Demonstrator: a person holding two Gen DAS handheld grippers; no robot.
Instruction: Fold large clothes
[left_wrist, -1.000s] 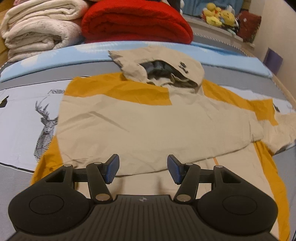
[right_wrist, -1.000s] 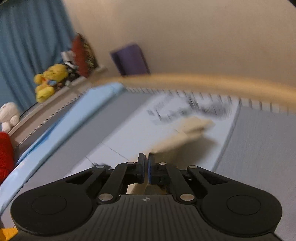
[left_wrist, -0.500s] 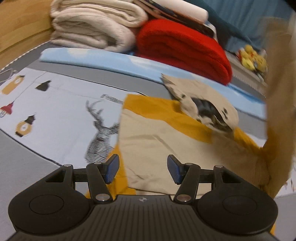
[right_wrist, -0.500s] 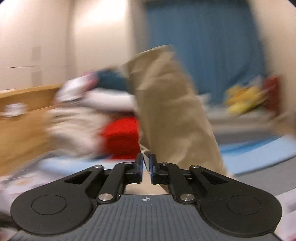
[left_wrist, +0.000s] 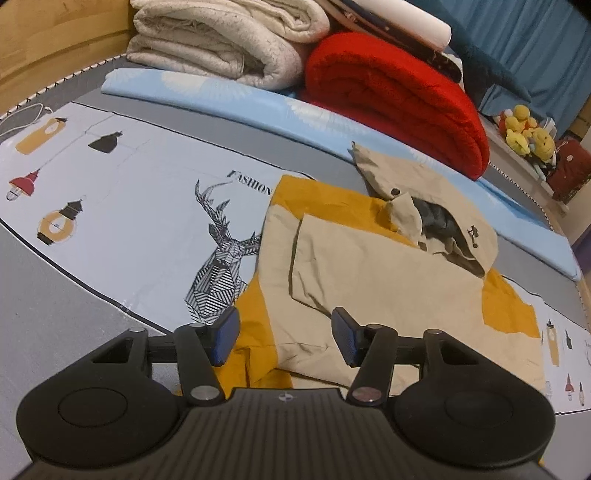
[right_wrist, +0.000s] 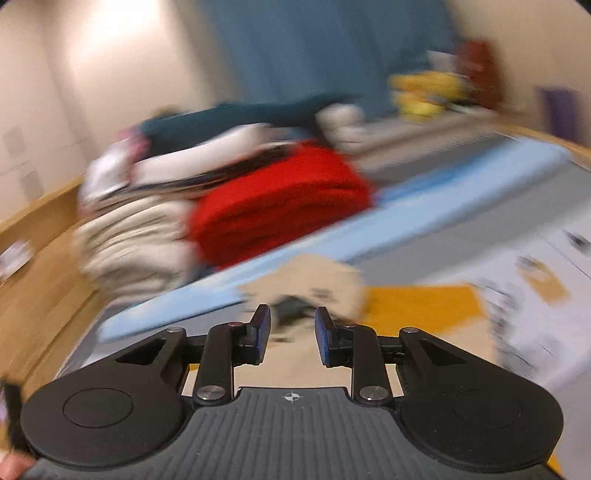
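Observation:
A beige and orange hooded jacket (left_wrist: 369, 280) lies flat on the bed, one beige sleeve folded across its body and its hood (left_wrist: 443, 221) toward the pillows. My left gripper (left_wrist: 284, 325) hovers over the jacket's near left edge. Its jaws are closing but still wide apart, and the cloth lies beneath them with nothing pinched. In the blurred right wrist view my right gripper (right_wrist: 292, 321) is above the jacket (right_wrist: 424, 306), pointing at the hood (right_wrist: 317, 277). Its jaws are opening and there is nothing between them.
A folded red blanket (left_wrist: 399, 96) and cream blankets (left_wrist: 221, 37) are stacked at the head of the bed on a light blue sheet (left_wrist: 221, 96). The deer-print bedsheet (left_wrist: 218, 258) spreads left of the jacket. Yellow plush toys (left_wrist: 524, 129) sit at the far right, and wooden boards (left_wrist: 55, 37) rise on the left.
My right gripper carried the beige sleeve up and across, then released it; the sleeve now lies over the jacket's body. My left gripper slid left along the jacket, and its fingers drew slightly closer.

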